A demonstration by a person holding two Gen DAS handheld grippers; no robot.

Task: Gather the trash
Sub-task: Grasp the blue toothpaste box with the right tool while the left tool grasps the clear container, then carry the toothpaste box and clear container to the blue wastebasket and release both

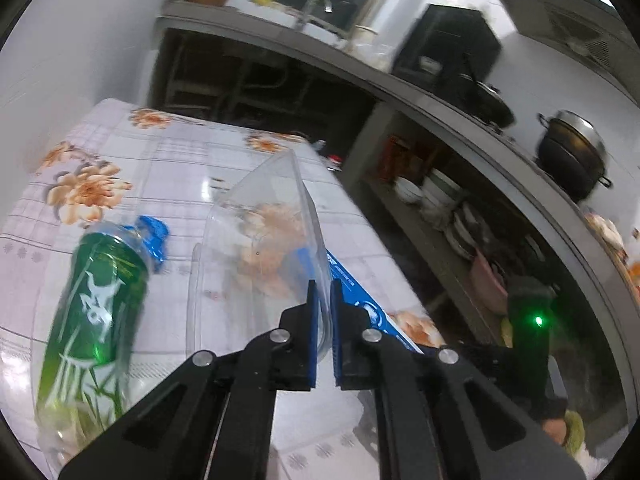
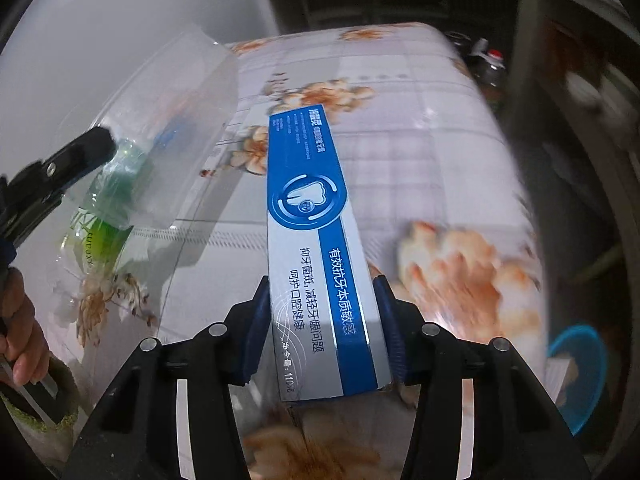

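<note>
My left gripper [image 1: 325, 292] is shut on the edge of a clear plastic container [image 1: 260, 248] and holds it tilted above the flowered table [image 1: 168, 160]. A green plastic bottle [image 1: 96, 320] with a blue cap lies on the table to its left. My right gripper [image 2: 322, 292] is shut on a blue and silver toothpaste box [image 2: 312, 216], held above the table. In the right wrist view the left gripper [image 2: 96, 148] holds the clear container [image 2: 160, 120] at the left, with the green bottle [image 2: 104, 232] behind it. A strip of the box [image 1: 360, 296] shows in the left wrist view.
A kitchen counter [image 1: 460, 108] with pots [image 1: 572, 152] runs behind the table, with shelves of stacked dishes [image 1: 436, 196] below. A blue bowl [image 2: 580, 372] sits low at the table's right. A wall stands on the left.
</note>
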